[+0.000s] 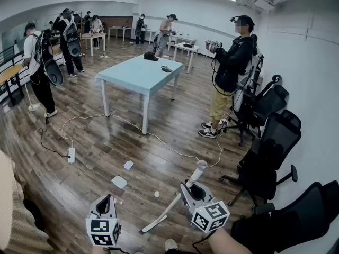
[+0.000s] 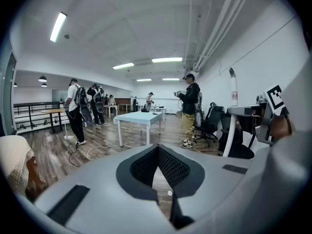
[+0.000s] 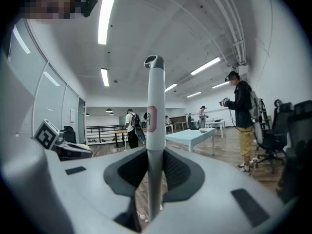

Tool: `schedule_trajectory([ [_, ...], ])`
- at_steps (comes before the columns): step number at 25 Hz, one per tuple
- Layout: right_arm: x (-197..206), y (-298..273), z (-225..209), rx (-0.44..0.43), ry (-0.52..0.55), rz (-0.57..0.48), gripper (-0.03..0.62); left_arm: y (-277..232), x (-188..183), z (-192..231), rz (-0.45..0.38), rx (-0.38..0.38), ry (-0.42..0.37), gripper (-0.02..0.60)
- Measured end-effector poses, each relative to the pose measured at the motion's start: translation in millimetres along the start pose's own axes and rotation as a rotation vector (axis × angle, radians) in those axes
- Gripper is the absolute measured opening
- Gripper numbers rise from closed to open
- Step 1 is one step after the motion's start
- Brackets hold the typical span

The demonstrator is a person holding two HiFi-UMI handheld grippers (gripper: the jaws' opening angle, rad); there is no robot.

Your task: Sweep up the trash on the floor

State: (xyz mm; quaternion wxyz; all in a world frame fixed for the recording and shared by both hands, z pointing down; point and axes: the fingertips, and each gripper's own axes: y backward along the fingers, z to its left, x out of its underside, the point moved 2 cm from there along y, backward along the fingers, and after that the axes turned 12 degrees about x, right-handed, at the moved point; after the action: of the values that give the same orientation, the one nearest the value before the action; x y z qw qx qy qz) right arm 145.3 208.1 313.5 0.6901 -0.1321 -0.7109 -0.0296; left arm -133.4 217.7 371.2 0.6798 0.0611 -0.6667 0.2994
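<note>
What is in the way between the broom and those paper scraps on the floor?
Nothing visible. Only bare wooden floor separates the head of the broom from the nearest paper scraps; the white cable lies beyond them.

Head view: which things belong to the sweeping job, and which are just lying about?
Job:
white handle, clamped in the right gripper jaws
flat paper scrap
smaller paper scrap
crumpled bit

Lying about:
power strip
white cable
blue table
office chair
</note>
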Motion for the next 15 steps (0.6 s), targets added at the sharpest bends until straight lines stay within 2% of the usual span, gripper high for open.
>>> schedule_trajectory([
  [5, -3.9, 11.1, -0.6, -0.035, 0.036, -0.017, 0.094, -9.6, 2.6, -30.4, 0.010, 0.016, -0.018, -0.003],
  [15, -10.2, 12.7, -23.1, -0.013, 0.134, -0.049, 0.094, -11.4, -5.7, -50.4, 0.012, 0.003, -0.021, -0.003],
])
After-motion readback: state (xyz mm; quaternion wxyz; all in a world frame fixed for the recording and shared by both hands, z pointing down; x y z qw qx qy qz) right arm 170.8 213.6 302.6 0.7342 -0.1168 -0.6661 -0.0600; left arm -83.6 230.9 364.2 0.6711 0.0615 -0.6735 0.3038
